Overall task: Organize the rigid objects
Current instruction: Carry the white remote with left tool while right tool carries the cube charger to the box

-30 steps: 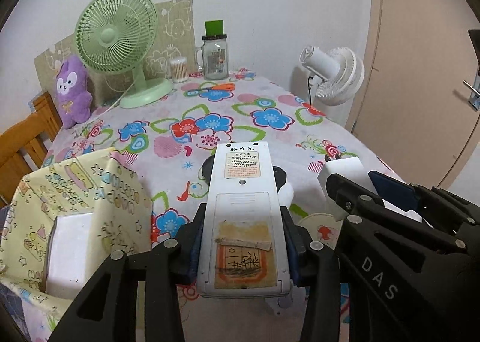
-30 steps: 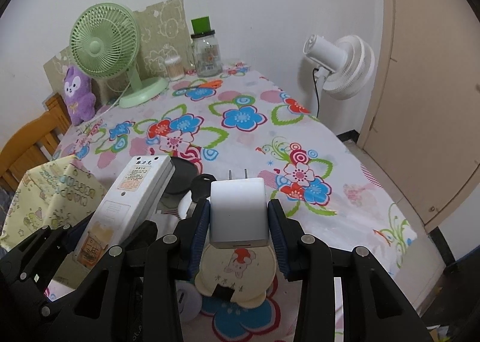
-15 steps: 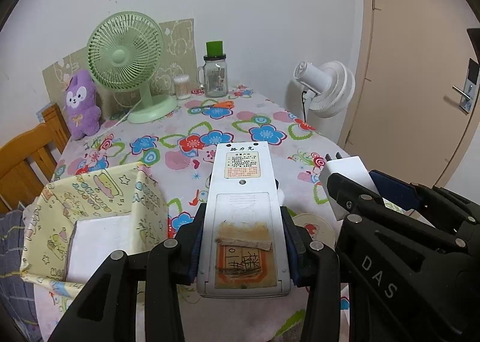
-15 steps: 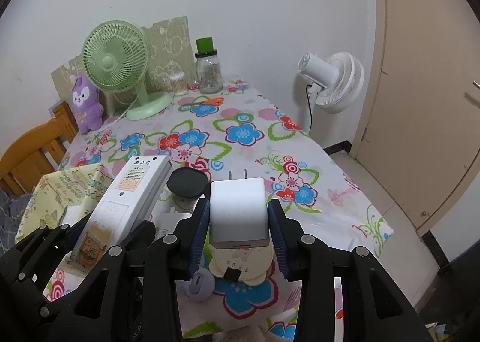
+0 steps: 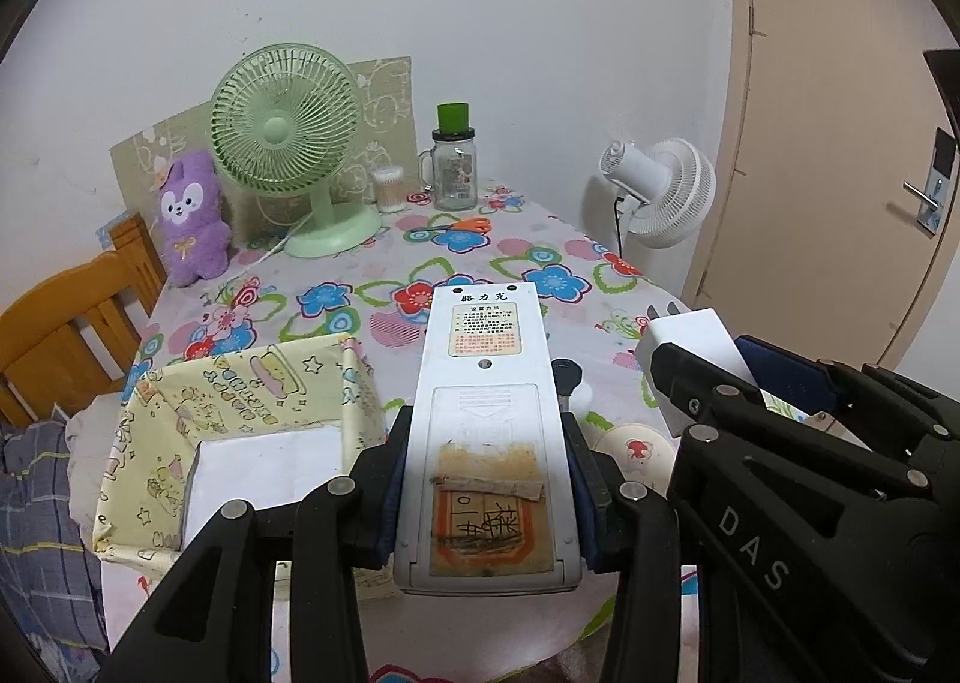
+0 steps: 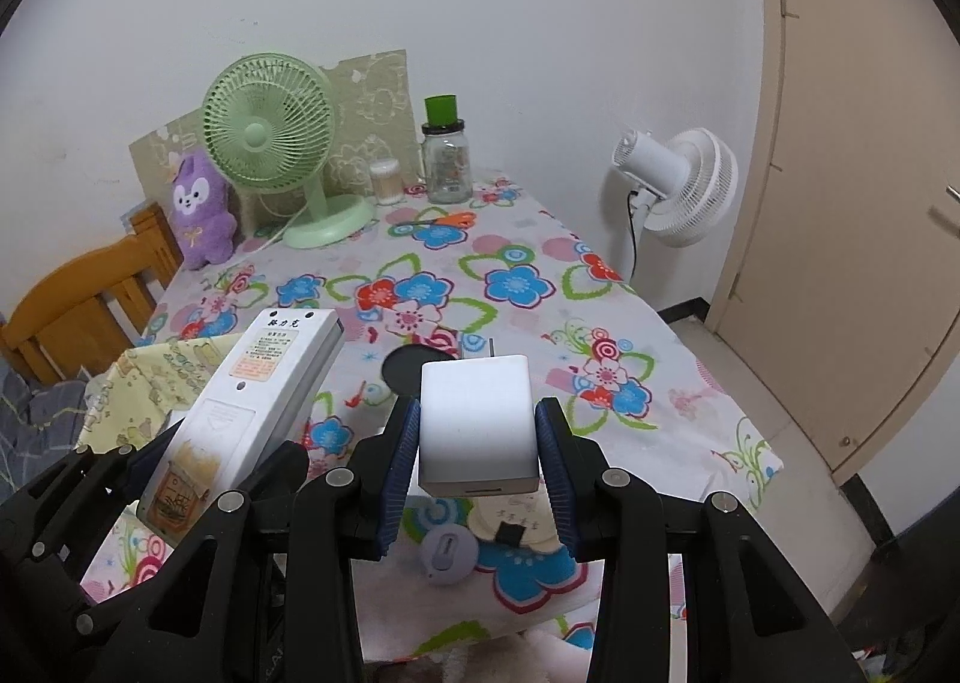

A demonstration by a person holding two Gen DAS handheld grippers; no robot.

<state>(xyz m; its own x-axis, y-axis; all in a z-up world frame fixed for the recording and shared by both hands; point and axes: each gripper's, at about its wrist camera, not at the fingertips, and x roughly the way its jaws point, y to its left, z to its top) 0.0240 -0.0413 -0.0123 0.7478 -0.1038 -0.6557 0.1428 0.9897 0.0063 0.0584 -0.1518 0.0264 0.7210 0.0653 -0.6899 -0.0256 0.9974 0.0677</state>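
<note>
My left gripper [image 5: 487, 494] is shut on a white remote control [image 5: 487, 443], held back side up above the near part of the flowered table [image 5: 516, 251]. The right gripper [image 6: 475, 443] is shut on a white plug adapter [image 6: 475, 422], its prongs pointing away. Each held thing shows in the other view too: the adapter [image 5: 690, 344] at right, the remote [image 6: 240, 419] at left. A yellow patterned fabric box [image 5: 240, 431] with a white bottom stands below and left of the remote. Under the adapter lie a black round lid [image 6: 414, 368], a cream round item [image 6: 516, 518] and a small white round gadget [image 6: 447, 554].
At the table's far end stand a green desk fan [image 5: 288, 143], a purple plush toy [image 5: 192, 221], a glass jar with a green lid [image 5: 455, 167], a cotton-swab pot [image 5: 387, 188] and orange scissors [image 5: 465, 226]. A white standing fan [image 5: 660, 191] and a door [image 5: 840, 143] are right; a wooden chair [image 5: 66, 335] is left.
Both grippers have risen and drawn back from the table with their loads; more of the table, the fabric box and the floor shows now. Neither grip has changed.
</note>
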